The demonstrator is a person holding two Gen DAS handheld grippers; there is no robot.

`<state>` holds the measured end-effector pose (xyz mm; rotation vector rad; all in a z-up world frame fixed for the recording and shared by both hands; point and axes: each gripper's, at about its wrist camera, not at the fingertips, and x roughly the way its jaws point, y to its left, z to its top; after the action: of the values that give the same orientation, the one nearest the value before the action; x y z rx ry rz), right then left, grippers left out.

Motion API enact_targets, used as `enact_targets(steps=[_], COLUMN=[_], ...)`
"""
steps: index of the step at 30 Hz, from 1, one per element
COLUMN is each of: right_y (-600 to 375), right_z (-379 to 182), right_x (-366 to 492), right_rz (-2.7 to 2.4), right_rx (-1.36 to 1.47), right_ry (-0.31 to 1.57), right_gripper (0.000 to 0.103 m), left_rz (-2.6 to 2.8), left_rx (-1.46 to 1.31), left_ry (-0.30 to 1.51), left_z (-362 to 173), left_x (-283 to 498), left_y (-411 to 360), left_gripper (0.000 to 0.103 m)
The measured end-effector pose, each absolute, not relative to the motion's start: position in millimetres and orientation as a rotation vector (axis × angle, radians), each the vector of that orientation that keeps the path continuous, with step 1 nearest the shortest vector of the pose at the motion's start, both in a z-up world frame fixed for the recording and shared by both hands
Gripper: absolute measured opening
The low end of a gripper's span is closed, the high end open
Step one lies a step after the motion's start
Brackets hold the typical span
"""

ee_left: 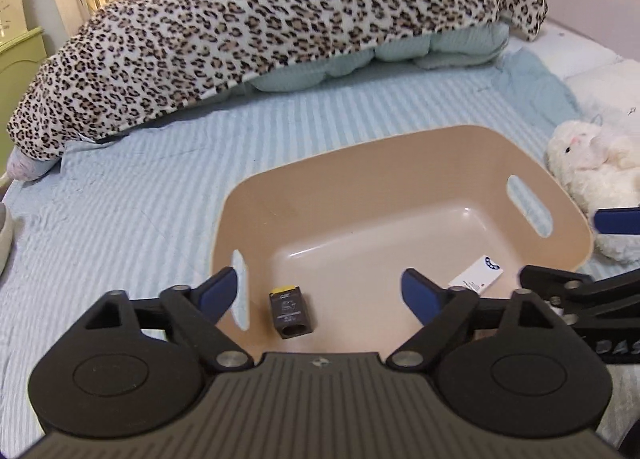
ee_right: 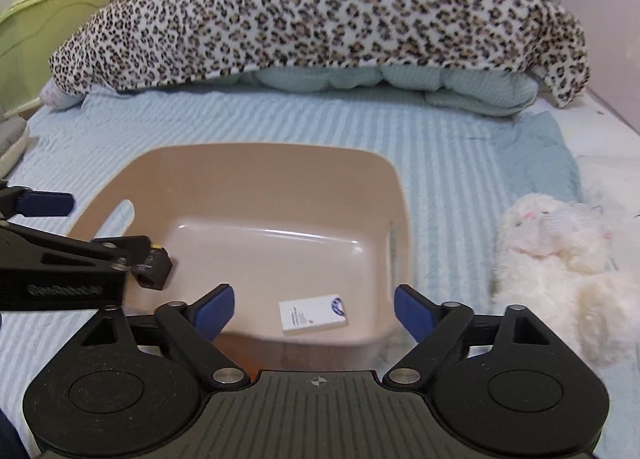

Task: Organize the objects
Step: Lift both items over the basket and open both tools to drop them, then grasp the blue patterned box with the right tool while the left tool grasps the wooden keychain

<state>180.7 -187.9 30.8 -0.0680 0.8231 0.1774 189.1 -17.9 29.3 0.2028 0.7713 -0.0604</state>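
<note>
A tan plastic bin (ee_left: pixel 380 163) sits on the bed; it also shows in the right wrist view (ee_right: pixel 224 167). Inside it lie a small dark box with a yellow end (ee_left: pixel 291 312) (ee_right: pixel 154 263) and a white card box with a blue logo (ee_left: pixel 478 275) (ee_right: pixel 314 314). My left gripper (ee_left: pixel 320 293) is open and empty above the bin's near left side, over the dark box. My right gripper (ee_right: pixel 314 309) is open and empty above the bin's near edge, over the white box.
A white plush toy (ee_left: pixel 592 171) (ee_right: pixel 560 259) lies to the right of the bin. A leopard-print blanket (ee_left: pixel 260 27) (ee_right: pixel 320 7) covers pillows at the back. The bed has a light blue striped sheet (ee_left: pixel 120 199) (ee_right: pixel 460 163). Green furniture (ee_right: pixel 48 15) stands at the left.
</note>
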Motion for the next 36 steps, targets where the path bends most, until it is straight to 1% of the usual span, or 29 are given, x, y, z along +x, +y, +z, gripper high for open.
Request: enact_targets(steps=[5,8,10,14,23,36], right_y=[-201,-206,-209,-214,-217,-207], right_z=[43,43,39,21,-29,-73], right_x=[155,142,135,129,115,109], right_rz=[0.173,0.165,0.163,0.149,0.098,0.134], right_rx=[-0.069,-0.08,-0.081,-0.052,-0.026,-0.042], right_ry=[0.798,0.796,0.806,0.867,1.002,1.068], right_gripper=[0.098,0.101,0.102,0.102,0.102,0.102], left_rz=[-0.044,-0.034,-0.018,-0.03,-0.088,-0.155], left_rx=[0.174,0.157,0.156,0.181,0.2,0.21], left_ry=[0.783,0.794,0.799,0.844,0.992,1.04], left_z=[26,26,23,8,-49,-87], left_x=[166,154,144,128,106,108], left_y=[-7,5,12,19,25,16], left_gripper=[0.091,0.091,0.092,0.093,0.093,0.093])
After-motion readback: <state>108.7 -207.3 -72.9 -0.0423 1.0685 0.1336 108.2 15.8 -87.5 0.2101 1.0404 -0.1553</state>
